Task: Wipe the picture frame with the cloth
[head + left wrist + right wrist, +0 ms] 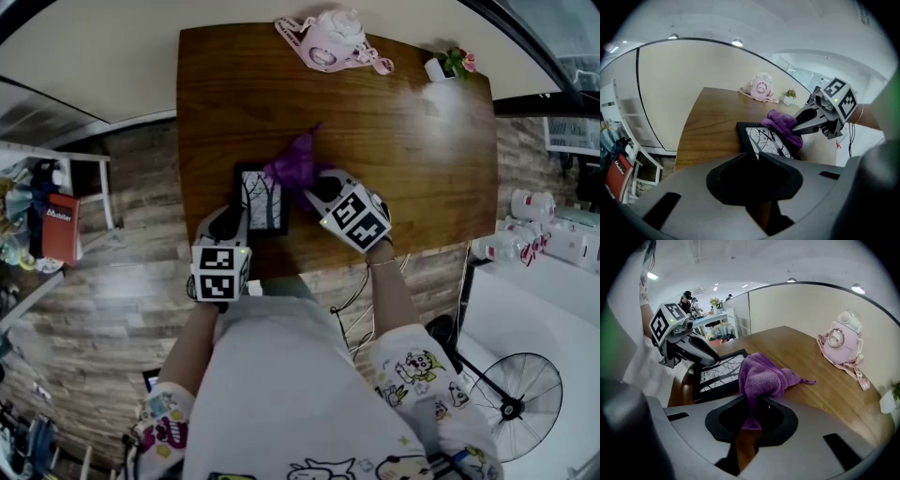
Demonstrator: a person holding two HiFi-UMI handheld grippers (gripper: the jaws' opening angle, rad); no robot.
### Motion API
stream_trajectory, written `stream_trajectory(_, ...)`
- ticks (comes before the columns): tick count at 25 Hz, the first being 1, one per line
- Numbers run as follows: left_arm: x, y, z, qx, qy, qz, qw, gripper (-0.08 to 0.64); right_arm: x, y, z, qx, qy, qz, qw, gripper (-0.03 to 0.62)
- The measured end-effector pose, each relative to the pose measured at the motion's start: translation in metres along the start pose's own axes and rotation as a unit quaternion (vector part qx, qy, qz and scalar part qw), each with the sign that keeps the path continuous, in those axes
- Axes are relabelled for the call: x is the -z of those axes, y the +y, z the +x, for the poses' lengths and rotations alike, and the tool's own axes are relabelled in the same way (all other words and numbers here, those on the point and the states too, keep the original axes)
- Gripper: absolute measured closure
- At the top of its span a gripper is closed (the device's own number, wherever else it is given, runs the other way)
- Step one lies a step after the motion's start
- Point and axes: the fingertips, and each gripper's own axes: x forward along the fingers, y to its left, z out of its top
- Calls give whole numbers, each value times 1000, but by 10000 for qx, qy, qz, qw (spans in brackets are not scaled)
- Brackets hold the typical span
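Observation:
A black picture frame point(262, 200) with a tree print lies flat near the front edge of the wooden table point(394, 150). My left gripper point(234, 217) is shut on its near left edge; in the left gripper view the frame point(766, 139) runs into the jaws point(757, 157). A purple cloth point(295, 164) is bunched over the frame's far right corner. My right gripper point(314, 185) is shut on the cloth, and a fold of the cloth point(761, 376) hangs down between the jaws point(752, 405). Part of the cloth trails onto the wood beyond the frame point(717, 373).
A pink bottle with a strap point(333, 42) lies at the table's far edge, and a small potted plant point(453, 63) stands at the far right corner. Beside the table are a white shelf point(56, 187) on the left and a floor fan point(511, 403) at lower right.

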Motion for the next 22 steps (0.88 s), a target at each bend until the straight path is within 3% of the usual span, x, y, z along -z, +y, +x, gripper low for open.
stream_trajectory(6, 2, -1, 0, -3, 27, 16, 10000, 486, 9, -1, -12, 120, -41, 140, 9998, 548)
stream_trajectory(11, 2, 1, 0, -54, -16, 28, 10000, 486, -8, 6, -23, 128, -319, 237, 9991, 548)
stream_trajectory(18, 1, -2, -1, -33, 17, 24, 10000, 486, -56, 35, -37, -213, -1143, 558, 9916, 546)
stream_trajectory(22, 1, -1, -1, -32, 18, 23, 10000, 486, -76, 56, -29, -474, -1368, 691, 9870, 546)
